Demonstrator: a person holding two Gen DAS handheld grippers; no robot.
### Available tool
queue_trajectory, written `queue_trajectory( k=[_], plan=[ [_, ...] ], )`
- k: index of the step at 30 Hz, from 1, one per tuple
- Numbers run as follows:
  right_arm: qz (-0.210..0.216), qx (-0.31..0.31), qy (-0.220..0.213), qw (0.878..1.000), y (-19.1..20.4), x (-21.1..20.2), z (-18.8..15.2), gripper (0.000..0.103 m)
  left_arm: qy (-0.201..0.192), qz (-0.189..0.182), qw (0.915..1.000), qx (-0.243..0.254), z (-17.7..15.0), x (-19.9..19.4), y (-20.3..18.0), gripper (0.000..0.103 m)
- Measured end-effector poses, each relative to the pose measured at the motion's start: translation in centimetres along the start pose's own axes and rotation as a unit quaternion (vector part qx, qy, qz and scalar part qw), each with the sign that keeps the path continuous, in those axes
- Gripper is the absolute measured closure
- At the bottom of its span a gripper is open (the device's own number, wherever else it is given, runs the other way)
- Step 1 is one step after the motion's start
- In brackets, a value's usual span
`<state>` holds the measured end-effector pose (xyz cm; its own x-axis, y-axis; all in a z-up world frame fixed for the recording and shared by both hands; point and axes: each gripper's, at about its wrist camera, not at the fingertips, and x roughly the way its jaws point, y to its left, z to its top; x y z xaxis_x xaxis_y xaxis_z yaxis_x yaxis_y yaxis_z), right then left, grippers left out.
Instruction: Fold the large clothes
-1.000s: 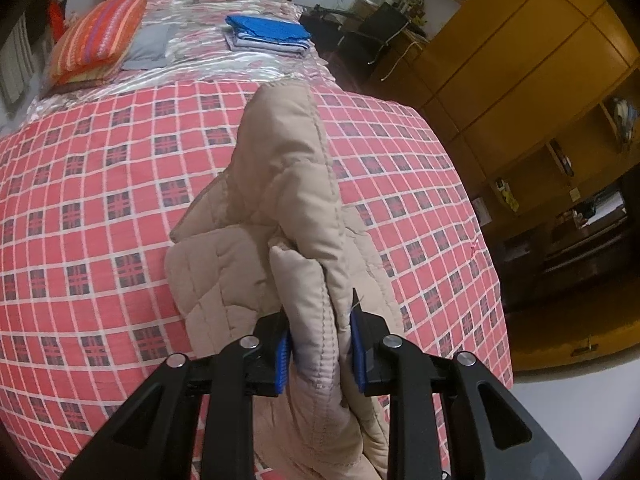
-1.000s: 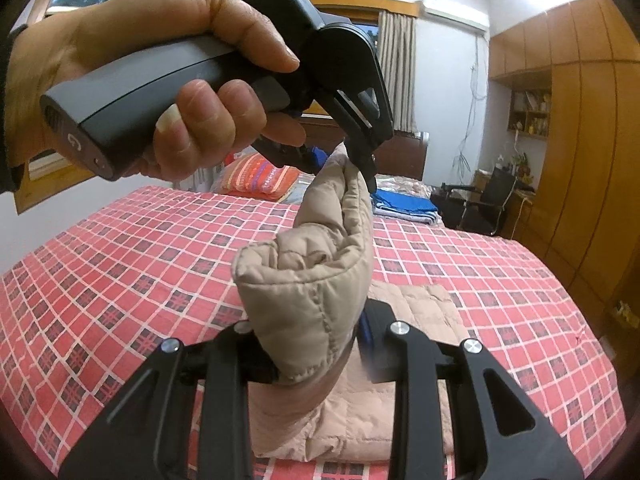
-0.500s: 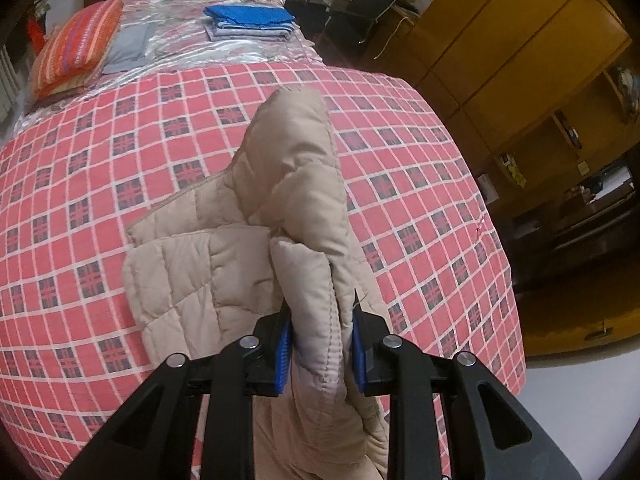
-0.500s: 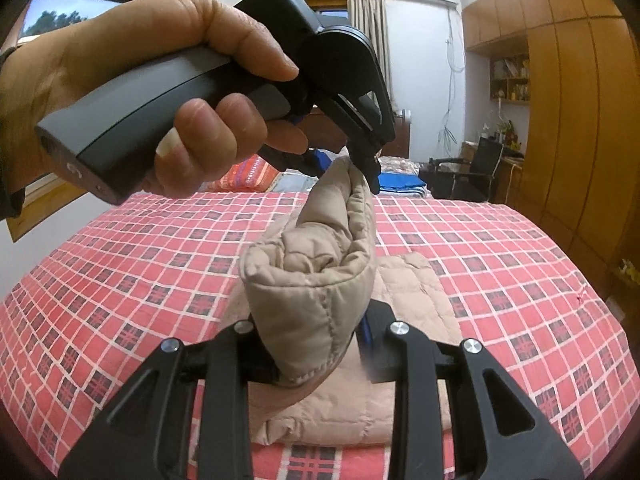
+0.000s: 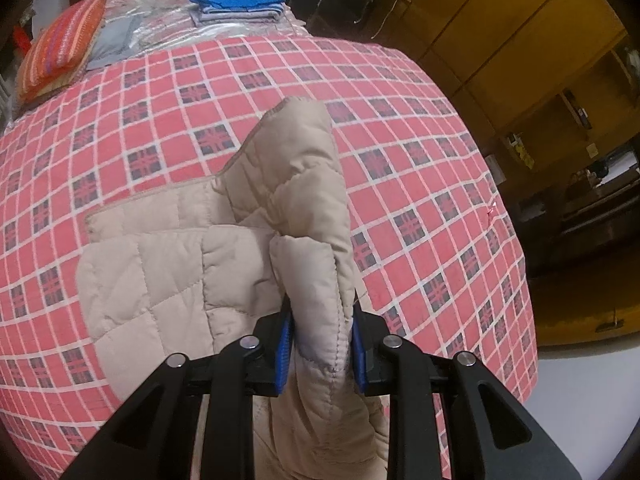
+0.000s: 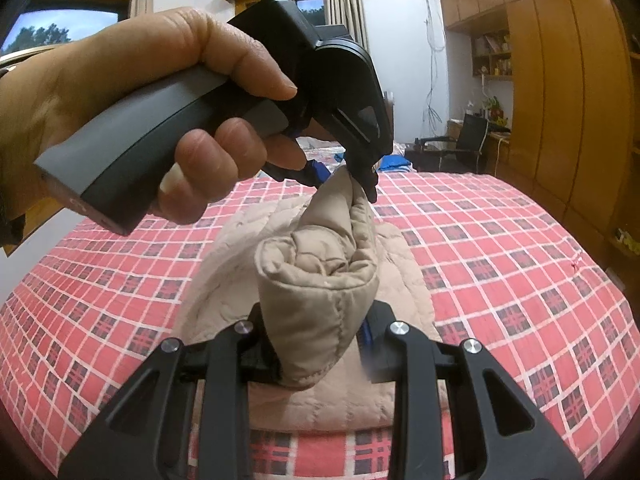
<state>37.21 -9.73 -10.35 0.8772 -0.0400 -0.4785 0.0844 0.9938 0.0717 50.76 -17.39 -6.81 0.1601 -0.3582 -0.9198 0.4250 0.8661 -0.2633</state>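
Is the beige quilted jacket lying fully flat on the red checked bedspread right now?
No: both grippers pinch a raised fold of the beige quilted jacket above the red checked bedspread, while only its lower part rests there.

We count one beige quilted jacket [image 5: 240, 248], two grippers [image 5: 320, 354] [image 6: 316, 344], one striped pillow [image 5: 60, 60] at upper left, and one stack of folded clothes [image 5: 238, 8] at top centre.

The jacket [image 5: 256, 264] is matt beige quilted cloth, puffy, with stitched seams. It lies on a woven red checked bedspread [image 5: 400, 168]; the pillow [image 5: 60, 60] at upper left is striped knit-looking cloth. The left gripper [image 5: 320, 354] is matt black plastic with blue ribbed pads [image 5: 285, 354] and shiny metal screws; the wardrobe [image 6: 560, 80] at right is smooth, slightly glossy wood.
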Motion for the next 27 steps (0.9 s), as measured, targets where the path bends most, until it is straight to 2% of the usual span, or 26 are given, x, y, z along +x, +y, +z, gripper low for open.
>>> queue_trajectory(
  k=[7,11,14,15,18,23,25,27],
  plan=[
    [0.013,0.024,0.018,0.999,-2.3,1.1,-1.1,0.075,0.007,0.0,1.0,-0.002,-0.1,2.9,-0.3,0.075],
    [0.062,0.082,0.042,0.994,-4.8,1.9,-1.5,0.073,-0.003,-0.008,1.0,0.0,-0.5,3.3,-0.5,0.063],
    [0.133,0.162,0.073,0.975,-7.8,2.9,-2.1,0.068,-0.02,0.008,0.9997,0.01,-0.8,2.3,-0.8,0.05],
    [0.167,0.206,0.09,0.96,-9.4,3.4,-2.5,0.065,-0.031,0.017,0.9992,0.018,-0.9,1.7,-0.9,0.048],
    [0.225,0.267,0.126,0.928,-11.8,4.5,-3.2,0.061,-0.065,0.021,0.9972,0.029,-1.4,-1.1,-0.5,0.044],
    [0.301,0.295,0.164,0.892,-13.7,5.4,-2.7,0.055,-0.113,-0.014,0.9924,0.047,-4.5,-6.2,2.1,0.037],
    [0.317,0.3,0.175,0.883,-14.5,5.8,-1.7,0.042,-0.121,-0.021,0.991,0.053,-6.5,-6.8,3.6,0.037],
    [0.329,0.303,0.19,0.874,-15.0,7.1,-0.7,0.035,-0.118,-0.046,0.9904,0.054,-8.6,-6.7,4.7,0.037]
  ],
)
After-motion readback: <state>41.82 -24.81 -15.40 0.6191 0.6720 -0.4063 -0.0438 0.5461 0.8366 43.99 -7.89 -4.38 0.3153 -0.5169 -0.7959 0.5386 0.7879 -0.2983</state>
